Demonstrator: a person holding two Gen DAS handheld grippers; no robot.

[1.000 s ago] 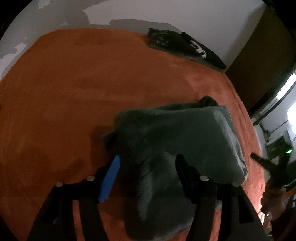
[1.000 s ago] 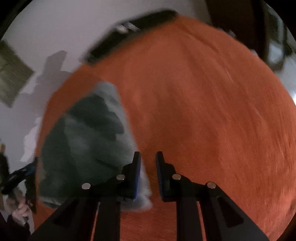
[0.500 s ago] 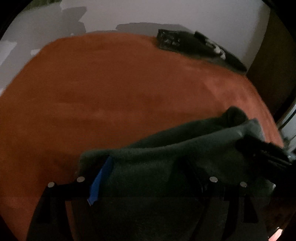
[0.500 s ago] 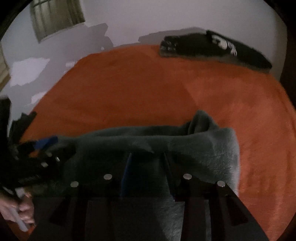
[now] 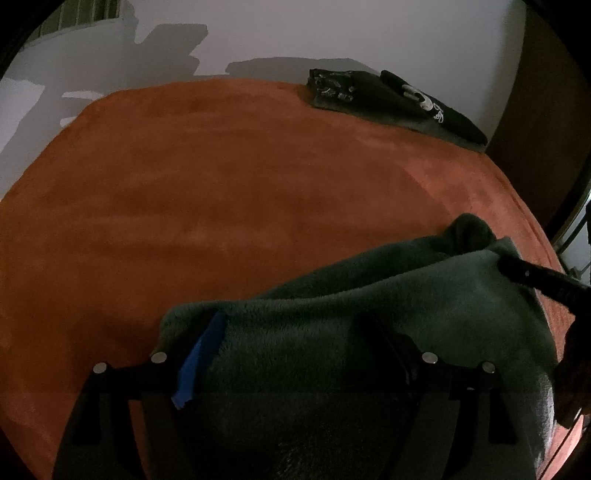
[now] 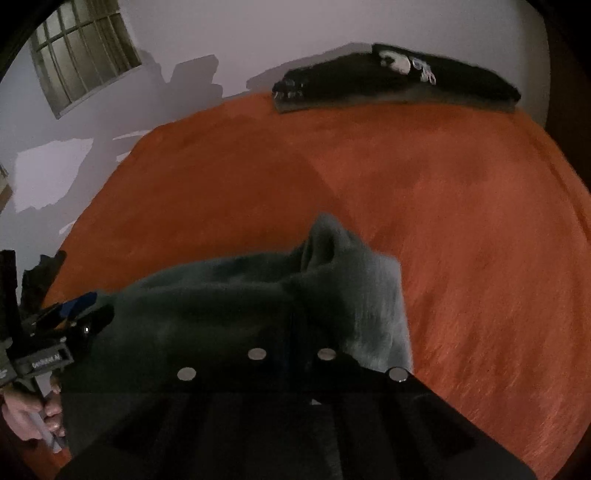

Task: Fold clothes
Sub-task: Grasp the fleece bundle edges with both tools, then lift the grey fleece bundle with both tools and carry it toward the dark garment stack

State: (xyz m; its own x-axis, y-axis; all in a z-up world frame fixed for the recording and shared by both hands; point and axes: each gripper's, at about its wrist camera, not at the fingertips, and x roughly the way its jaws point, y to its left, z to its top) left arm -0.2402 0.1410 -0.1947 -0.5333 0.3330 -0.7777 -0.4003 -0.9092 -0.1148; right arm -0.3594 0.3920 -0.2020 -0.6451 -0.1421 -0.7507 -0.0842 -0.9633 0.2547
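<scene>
A grey-green fleece garment (image 5: pixel 369 332) lies bunched at the near edge of the orange bed cover (image 5: pixel 221 192). It drapes over my left gripper (image 5: pixel 303 332), whose fingers stand wide apart; the blue pad (image 5: pixel 201 350) shows, and the other finger is buried in cloth. In the right wrist view the same garment (image 6: pixel 229 295) covers my right gripper (image 6: pixel 291 332), whose fingers are pressed close together on a fold. The left gripper (image 6: pixel 74 314) appears at the garment's left end, held by a hand (image 6: pixel 26 410). The right gripper's dark finger (image 5: pixel 535 284) rests on the garment's right end.
A stack of folded dark clothes (image 5: pixel 395 99) with white print lies at the far edge of the bed, against the white wall (image 5: pixel 332 33). A barred window (image 6: pixel 81 51) is high on the left. Dark furniture (image 5: pixel 535 129) borders the bed's right side.
Both grippers swung in low and moved into the garment from its near side. The right gripper's fingers have come together on the cloth. The garment's near edge now lies over both grippers.
</scene>
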